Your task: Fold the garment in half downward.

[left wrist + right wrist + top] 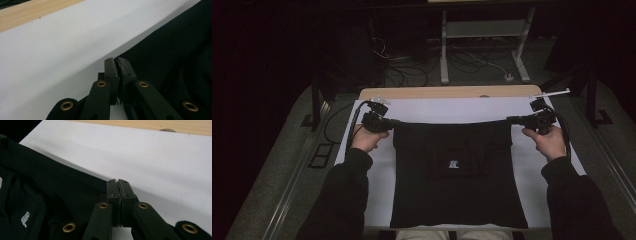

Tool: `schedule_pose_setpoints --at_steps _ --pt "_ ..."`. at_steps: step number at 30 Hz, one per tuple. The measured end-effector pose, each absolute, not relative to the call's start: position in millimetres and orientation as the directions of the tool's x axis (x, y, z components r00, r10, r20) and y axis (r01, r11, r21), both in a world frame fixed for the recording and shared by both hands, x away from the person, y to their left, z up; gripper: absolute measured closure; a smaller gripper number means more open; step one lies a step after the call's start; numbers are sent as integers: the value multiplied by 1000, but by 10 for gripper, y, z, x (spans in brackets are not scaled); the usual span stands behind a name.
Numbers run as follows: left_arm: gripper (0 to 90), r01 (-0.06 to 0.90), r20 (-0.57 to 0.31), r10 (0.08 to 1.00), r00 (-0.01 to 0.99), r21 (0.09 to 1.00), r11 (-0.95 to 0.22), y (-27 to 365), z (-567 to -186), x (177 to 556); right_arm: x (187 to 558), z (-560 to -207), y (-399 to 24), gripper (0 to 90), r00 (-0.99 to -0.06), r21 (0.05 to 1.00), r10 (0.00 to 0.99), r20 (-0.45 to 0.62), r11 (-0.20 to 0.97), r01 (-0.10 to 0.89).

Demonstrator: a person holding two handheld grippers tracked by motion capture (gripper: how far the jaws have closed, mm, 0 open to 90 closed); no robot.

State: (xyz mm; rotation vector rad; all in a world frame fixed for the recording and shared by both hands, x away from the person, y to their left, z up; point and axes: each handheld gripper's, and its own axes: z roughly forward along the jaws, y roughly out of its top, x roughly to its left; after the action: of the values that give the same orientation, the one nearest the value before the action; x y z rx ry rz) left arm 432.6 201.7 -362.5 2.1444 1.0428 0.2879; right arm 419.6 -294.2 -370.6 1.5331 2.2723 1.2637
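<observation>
Counter (362, 150): covered by a white sheet, with a strip of bare pale wood along the far edge; the wood strip also shows at the top of both gripper views.
Black garment (457, 190): a dark shirt-like cloth spread over the middle of the white sheet, its near edge at the counter's near edge. Its far edge is pulled out into a taut, thin line between the two claws, reaching past the cloth's body on each side. A small white print (453, 163) sits near the middle; the same print shows at the lower left of the right gripper view (24, 219).
Sleeves and hands: two dark-sleeved forearms come in from the bottom of the high view; the left hand (368, 139) and right hand (548, 141) each grip a handle, one on each side of the garment.
Left claw (393, 123): at the garment's far left corner. In the left gripper view (116, 60) the jaws are pressed together, pinching the black cloth's edge, which runs off to the upper right.
Right claw (510, 120): at the garment's far right corner. In the right gripper view (117, 181) the jaws are pressed together on the cloth's edge, which runs off to the upper left.
Cables: a black cable trails from each gripper, curving outward.
Floor beyond: cords and a pale metal frame (484, 30) stand in the dim background.
</observation>
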Motion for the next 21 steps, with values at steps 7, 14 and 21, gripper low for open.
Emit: schedule_pose_setpoints --at_steps 7,14,21 --pt "851 587 -92 759 645 695 -415 2006 -3594 4421 4256 -3684 -2941 873 -467 699 821 329 120 705" --pt "850 589 -79 764 640 689 -422 1958 -3597 4504 4319 -3685 -2938 873 -457 700 831 317 121 704" --pt "851 597 -92 776 623 698 -396 1966 -3556 4567 4406 -3642 -2940 873 -457 705 834 310 122 699"
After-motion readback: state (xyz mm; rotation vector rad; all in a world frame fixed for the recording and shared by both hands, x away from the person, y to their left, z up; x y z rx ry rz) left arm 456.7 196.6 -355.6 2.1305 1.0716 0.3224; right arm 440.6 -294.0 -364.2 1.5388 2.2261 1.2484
